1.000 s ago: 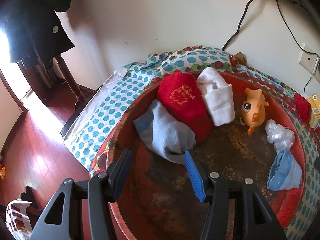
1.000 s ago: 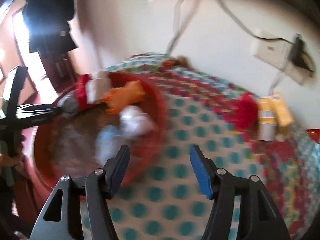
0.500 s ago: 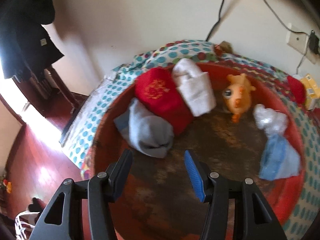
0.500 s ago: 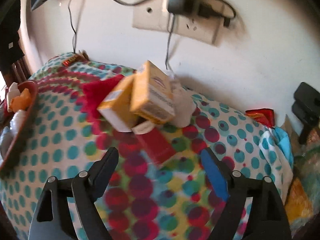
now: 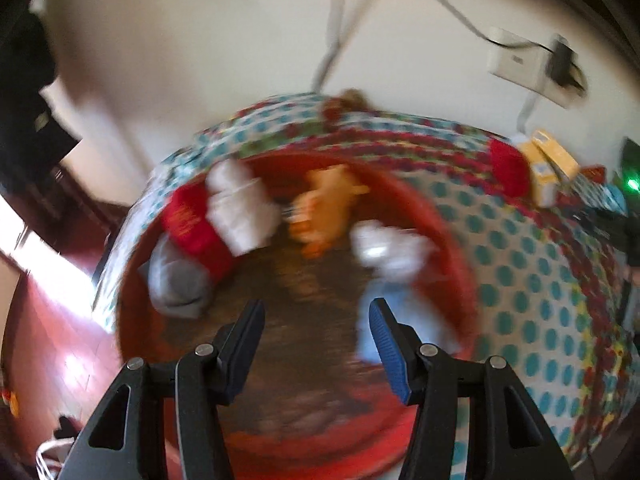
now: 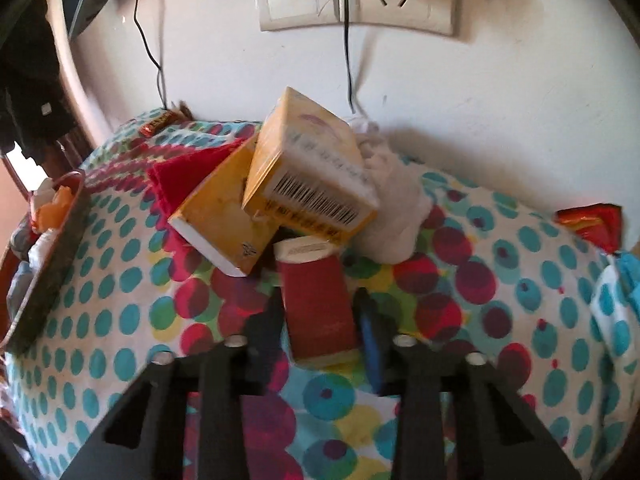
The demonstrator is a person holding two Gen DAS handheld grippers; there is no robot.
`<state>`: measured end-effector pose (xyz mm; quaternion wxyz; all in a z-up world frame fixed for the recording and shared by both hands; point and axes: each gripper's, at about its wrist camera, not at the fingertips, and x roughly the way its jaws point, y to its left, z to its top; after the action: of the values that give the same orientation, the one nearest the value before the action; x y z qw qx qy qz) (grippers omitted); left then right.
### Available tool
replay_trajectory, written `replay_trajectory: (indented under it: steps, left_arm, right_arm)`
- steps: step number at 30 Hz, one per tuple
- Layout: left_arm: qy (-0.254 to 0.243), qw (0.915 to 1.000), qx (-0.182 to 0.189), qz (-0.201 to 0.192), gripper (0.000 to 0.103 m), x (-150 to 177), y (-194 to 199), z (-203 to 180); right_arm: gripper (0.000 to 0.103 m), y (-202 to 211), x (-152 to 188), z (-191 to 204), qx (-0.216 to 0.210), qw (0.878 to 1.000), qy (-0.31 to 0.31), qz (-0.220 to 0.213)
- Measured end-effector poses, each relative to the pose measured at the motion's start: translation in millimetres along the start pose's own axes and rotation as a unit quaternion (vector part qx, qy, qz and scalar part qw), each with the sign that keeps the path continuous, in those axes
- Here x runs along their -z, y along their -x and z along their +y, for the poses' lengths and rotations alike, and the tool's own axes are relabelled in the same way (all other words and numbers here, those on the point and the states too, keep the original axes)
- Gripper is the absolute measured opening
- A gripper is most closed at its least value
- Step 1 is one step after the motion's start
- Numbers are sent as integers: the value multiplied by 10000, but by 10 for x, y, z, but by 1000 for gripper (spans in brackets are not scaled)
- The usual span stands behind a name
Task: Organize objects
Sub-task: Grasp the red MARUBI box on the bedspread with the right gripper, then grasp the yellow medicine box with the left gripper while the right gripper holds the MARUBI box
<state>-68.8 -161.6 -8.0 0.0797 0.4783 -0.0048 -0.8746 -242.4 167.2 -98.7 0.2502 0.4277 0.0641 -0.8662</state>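
In the right wrist view a red box (image 6: 320,304) lies on the dotted cloth between the fingers of my right gripper (image 6: 320,320). The jaws stand close on either side of it; contact is unclear through blur. Two yellow boxes (image 6: 308,176) lean together just behind it. In the blurred left wrist view my left gripper (image 5: 316,328) is open and empty above a red basin (image 5: 460,240) holding a red pouch (image 5: 192,224), white cloth (image 5: 240,212), grey sock (image 5: 176,280), orange toy (image 5: 328,208) and blue cloth (image 5: 372,320).
A white crumpled cloth (image 6: 392,208) and a red cloth (image 6: 180,180) lie by the yellow boxes. The wall with sockets (image 6: 356,0) and cables stands close behind. A red wrapper (image 6: 592,220) lies at the right. The basin's rim (image 6: 52,256) shows at the left.
My right gripper has moved in over the red box and its jaws have narrowed around it. My left gripper has pulled back and swung right above the basin, still open.
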Motion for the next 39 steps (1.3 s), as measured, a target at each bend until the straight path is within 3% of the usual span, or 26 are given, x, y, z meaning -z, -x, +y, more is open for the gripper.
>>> replay_trajectory:
  steps: [7, 12, 15, 22, 28, 34, 39]
  left_arm:
    - [-631, 9952, 749, 15, 56, -198, -119, -1066]
    - [-987, 9839, 1483, 136, 56, -341, -354, -1755]
    - [-1055, 9793, 1711, 236, 56, -469, -540, -2033]
    - [-694, 9739, 2116, 442, 56, -837, -1005, -2276]
    - [-493, 9736, 2204, 331, 56, -1044, -1168, -2401]
    - [-214, 9666, 2484, 589, 56, -1233, -1378, -2453]
    - [286, 9536, 2921, 668, 54, -1334, -1492, -2381]
  right_arm:
    - [27, 251, 290, 64, 224, 9997, -67, 29]
    - [28, 538, 645, 32, 374, 9991, -197, -11]
    - [28, 610, 713, -27, 369, 9985, -393, -44]
    - [29, 607, 715, -59, 343, 9982, -496, -56]
    - [29, 612, 734, -115, 188, 9979, -616, -87]
    - [30, 614, 728, -122, 159, 9978, -637, -90]
    - [30, 623, 733, -139, 86, 9975, -697, -104]
